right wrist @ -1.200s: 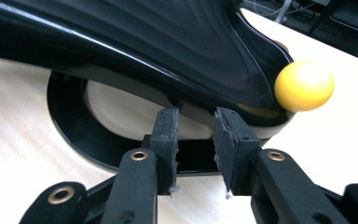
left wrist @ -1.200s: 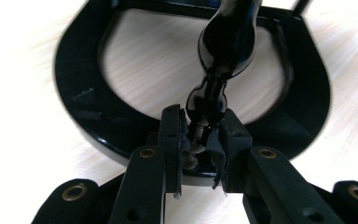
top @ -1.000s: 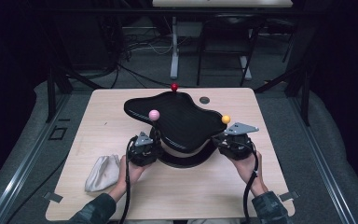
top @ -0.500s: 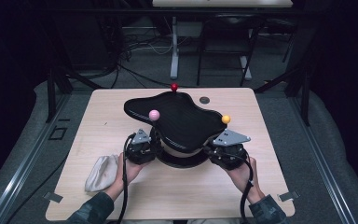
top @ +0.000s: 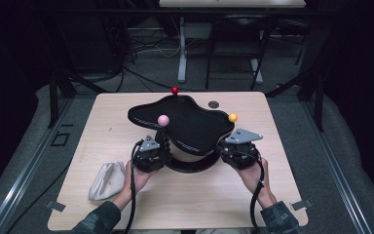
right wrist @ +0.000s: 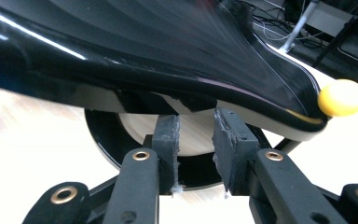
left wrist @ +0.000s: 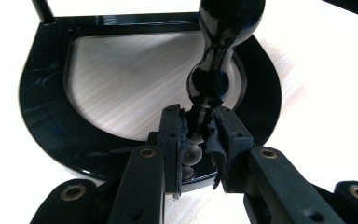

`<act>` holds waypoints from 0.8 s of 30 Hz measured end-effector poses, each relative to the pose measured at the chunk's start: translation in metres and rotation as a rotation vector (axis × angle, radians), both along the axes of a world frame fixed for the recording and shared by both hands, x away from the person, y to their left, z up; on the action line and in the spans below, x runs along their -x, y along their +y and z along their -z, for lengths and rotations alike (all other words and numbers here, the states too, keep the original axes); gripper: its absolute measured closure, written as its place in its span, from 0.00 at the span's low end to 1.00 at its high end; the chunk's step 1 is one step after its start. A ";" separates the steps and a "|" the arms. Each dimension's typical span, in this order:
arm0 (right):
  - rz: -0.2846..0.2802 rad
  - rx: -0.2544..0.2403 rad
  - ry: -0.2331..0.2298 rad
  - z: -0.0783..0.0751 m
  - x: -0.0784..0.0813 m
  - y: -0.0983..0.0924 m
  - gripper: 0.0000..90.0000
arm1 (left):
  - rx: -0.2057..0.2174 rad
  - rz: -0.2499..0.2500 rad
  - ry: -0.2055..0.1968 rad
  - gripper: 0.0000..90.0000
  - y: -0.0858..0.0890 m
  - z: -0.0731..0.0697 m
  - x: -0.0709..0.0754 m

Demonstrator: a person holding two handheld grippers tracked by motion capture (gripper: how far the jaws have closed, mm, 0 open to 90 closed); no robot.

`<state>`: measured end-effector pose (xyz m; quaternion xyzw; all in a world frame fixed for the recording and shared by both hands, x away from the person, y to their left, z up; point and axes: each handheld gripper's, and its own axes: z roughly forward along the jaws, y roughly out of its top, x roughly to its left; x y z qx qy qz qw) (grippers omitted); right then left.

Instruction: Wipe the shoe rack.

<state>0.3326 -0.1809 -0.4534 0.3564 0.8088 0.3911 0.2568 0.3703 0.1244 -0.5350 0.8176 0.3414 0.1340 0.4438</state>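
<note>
Standing mid-table [top: 272, 195], the black stand [top: 185, 122] is gripped at its post [left wrist: 209, 84] by the left gripper [left wrist: 199, 140]; the right gripper [right wrist: 196, 135] (jaws just closing, nothing between them) is held under its top.

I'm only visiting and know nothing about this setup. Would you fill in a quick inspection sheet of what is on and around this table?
Surface: pale wooden table, dry-looking, with a small dark round spot near the far edge.
Job's things: glossy black wavy tray on a ring base with a turned post; red ball, pink ball and yellow ball at its tips.
Clutter: crumpled pale cloth at front left.
Grippers: left tongs shut on the post; right tongs below the tray's edge, pads apart, gripping nothing, just been closing.
Cables: black lead trailing from the right tongs; more on the floor behind.
Surroundings: dark room, metal frames beyond the table.
</note>
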 end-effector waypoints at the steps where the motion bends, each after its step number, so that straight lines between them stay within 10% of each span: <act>1: 0.001 0.002 -0.001 0.000 -0.002 -0.001 0.78 | 0.003 0.000 0.002 0.83 -0.001 0.000 0.001; 15: 0.050 -0.079 0.029 0.003 -0.024 -0.011 0.75 | 0.000 0.026 -0.002 0.83 -0.015 0.000 0.005; 24: 0.005 -0.045 -0.031 -0.013 0.006 -0.007 0.67 | 0.007 0.027 -0.026 0.80 -0.014 -0.004 0.007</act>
